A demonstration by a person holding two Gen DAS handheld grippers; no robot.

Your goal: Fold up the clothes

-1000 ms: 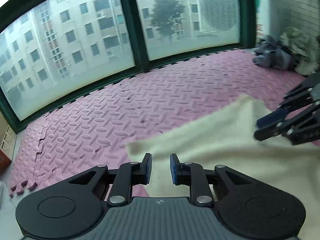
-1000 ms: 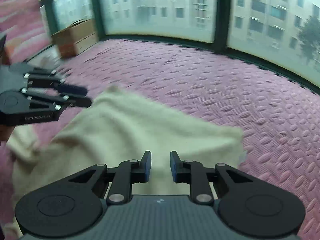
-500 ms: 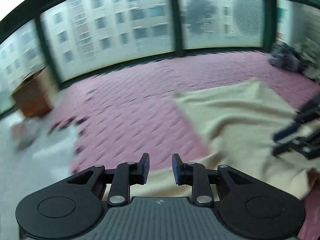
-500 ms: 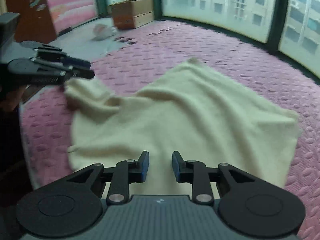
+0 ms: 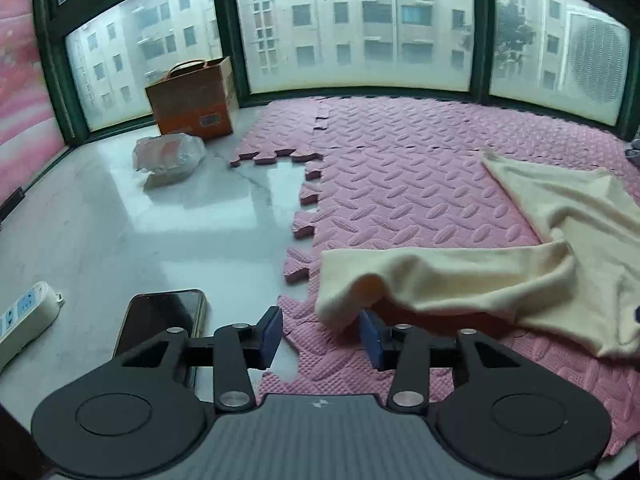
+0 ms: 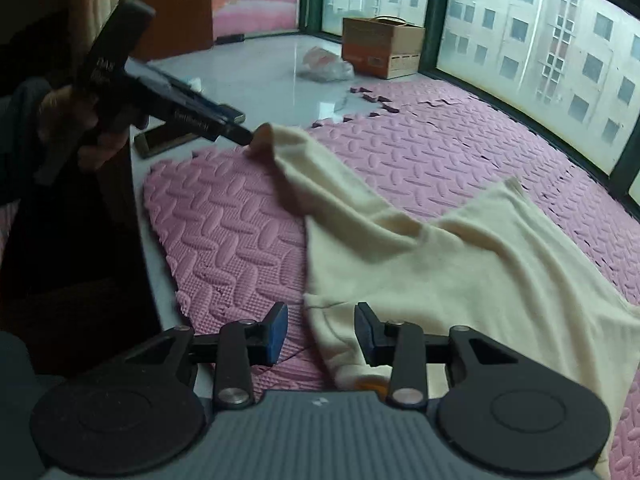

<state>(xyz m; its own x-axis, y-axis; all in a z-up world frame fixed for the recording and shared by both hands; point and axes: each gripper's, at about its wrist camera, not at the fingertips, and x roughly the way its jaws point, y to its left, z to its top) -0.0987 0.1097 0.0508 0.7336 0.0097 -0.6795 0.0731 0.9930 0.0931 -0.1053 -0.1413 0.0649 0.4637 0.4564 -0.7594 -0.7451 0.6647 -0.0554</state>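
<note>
We are seeing the cream garment (image 6: pixel 460 264) lying spread on the pink mat (image 6: pixel 224 216), one sleeve (image 5: pixel 440 276) stretching out toward the mat's jagged edge beside the bare floor (image 5: pixel 120 216). The sleeve's end is humping up off the mat just ahead of our left gripper (image 5: pixel 320 334). That gripper is standing wide open, holding nothing, though the cuff is draping close over its right pad; from the right wrist view its tips are sitting at the cuff, and we cannot tell whether they are touching it. Our hand (image 6: pixel 72 120) is wrapping around its handle.

Our right gripper (image 6: pixel 322 332) is also gaping wide, with the garment's near edge lying between its fingers but not pinched.

A phone (image 5: pixel 164 320) is lying on the floor just left of the left gripper, with a power strip (image 5: pixel 24 320) further left. Well beyond, by the window (image 5: pixel 360 24), a cardboard box (image 5: pixel 194 100) is standing with a crumpled plastic bag (image 5: pixel 168 156) just in front of it.
</note>
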